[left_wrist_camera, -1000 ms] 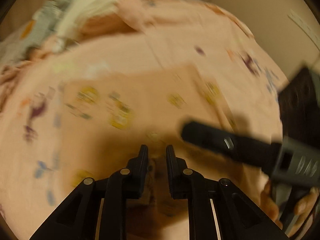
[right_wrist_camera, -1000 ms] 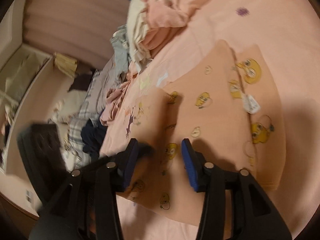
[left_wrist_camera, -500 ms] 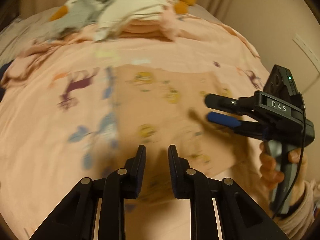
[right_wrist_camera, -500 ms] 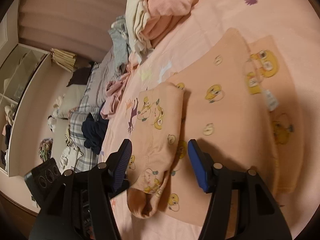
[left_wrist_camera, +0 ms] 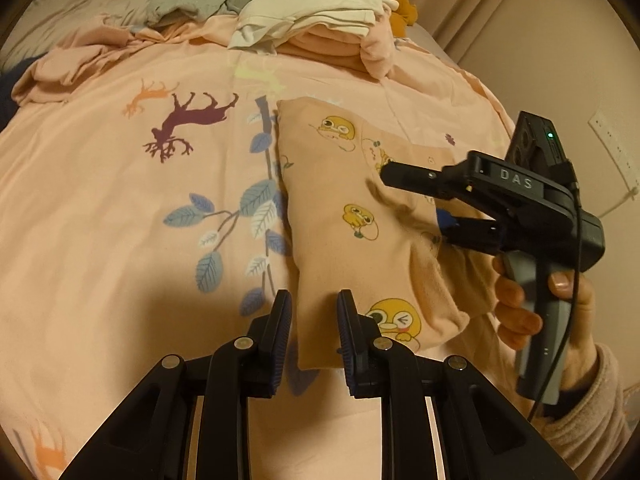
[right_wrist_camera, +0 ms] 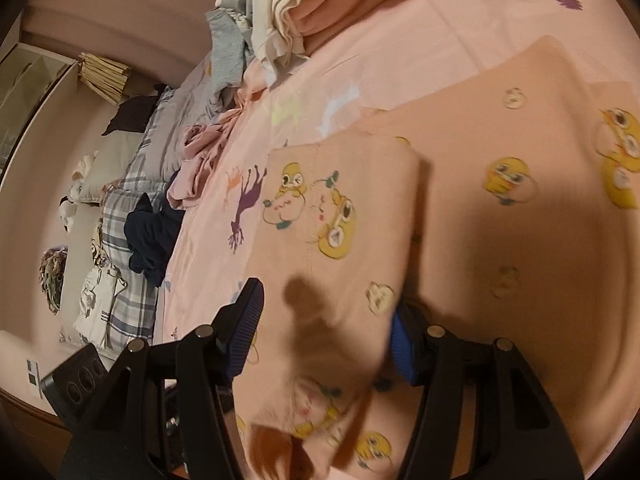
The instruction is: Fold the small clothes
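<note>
Roughly mid-fold, I'd say: the peach garment (left_wrist_camera: pixel 340 216) with yellow cartoon prints lies on the bed (left_wrist_camera: pixel 120 208), one side already turned over into a long doubled panel; a cross fold likely remains. Left tool (left_wrist_camera: pixel 313 322) has its jaws narrowly apart, straddling the near folded edge, no pinch visible. Right tool (right_wrist_camera: pixel 326 330) has its jaws about half open around the folded flap; whether the pads press the cloth, can't tell. Fabric looks soft, mostly flat, near corner rumpled. Folded stack (left_wrist_camera: pixel 320 20) sits at the far end.
</note>
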`<state>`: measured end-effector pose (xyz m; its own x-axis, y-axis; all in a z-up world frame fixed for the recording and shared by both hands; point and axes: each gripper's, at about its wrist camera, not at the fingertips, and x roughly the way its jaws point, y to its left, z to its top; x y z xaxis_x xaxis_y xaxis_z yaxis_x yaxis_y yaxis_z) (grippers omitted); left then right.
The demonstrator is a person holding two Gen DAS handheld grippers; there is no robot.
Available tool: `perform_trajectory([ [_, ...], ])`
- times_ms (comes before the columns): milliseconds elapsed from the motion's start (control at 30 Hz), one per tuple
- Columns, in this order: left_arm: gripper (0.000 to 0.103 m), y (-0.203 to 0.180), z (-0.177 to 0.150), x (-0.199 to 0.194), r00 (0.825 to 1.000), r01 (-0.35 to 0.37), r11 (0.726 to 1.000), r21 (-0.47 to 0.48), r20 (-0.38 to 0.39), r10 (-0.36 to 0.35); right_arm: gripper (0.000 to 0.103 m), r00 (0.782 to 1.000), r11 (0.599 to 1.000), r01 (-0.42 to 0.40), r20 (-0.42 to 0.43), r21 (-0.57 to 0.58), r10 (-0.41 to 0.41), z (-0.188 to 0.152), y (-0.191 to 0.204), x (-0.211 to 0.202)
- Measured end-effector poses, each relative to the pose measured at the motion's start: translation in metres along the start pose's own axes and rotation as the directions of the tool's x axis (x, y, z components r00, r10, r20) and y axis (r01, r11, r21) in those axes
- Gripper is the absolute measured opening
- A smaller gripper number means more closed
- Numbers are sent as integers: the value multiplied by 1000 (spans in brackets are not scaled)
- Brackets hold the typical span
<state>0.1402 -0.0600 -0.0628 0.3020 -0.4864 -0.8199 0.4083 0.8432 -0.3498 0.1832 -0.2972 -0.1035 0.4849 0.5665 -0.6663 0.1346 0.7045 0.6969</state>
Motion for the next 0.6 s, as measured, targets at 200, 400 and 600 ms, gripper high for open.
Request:
perform_trajectory([
  [200, 19, 6, 4, 2, 1000, -23, 1000, -3, -6, 23, 10, 999, 1000, 28, 19, 4, -28, 2, -9, 5],
  [400, 20, -3, 10, 0, 999, -32, 999, 13, 7, 32, 7, 989, 995, -24, 142, -94, 37, 17, 6, -47],
  [600, 20, -32, 15, 11, 1000, -7, 998, 63, 9, 6, 7, 971, 986, 86, 233, -145, -50, 35, -4, -104],
])
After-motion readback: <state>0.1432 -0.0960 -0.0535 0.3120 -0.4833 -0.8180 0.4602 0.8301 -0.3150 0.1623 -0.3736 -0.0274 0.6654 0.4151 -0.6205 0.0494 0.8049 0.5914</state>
